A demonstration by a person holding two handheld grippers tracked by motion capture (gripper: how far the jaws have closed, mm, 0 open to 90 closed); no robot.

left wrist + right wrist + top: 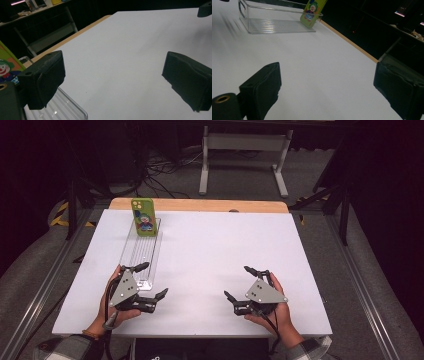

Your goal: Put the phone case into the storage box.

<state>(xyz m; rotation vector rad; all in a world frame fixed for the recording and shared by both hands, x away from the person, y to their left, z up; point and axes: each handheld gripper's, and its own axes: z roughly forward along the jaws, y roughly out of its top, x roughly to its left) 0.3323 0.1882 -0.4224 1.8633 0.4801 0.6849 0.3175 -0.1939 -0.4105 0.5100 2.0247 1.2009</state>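
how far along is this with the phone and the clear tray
Done so far: the green phone stands propped at the far end of the clear tray. In hand: nothing; the left tongs and right tongs both rest open on the white table, apart from the phone. Any handling of phone or tray looks not yet begun.

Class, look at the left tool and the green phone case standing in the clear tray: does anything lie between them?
Nothing separate does. The left tool sits open at the near end of the clear tray; the phone case leans at the far end, with bare tray floor between.
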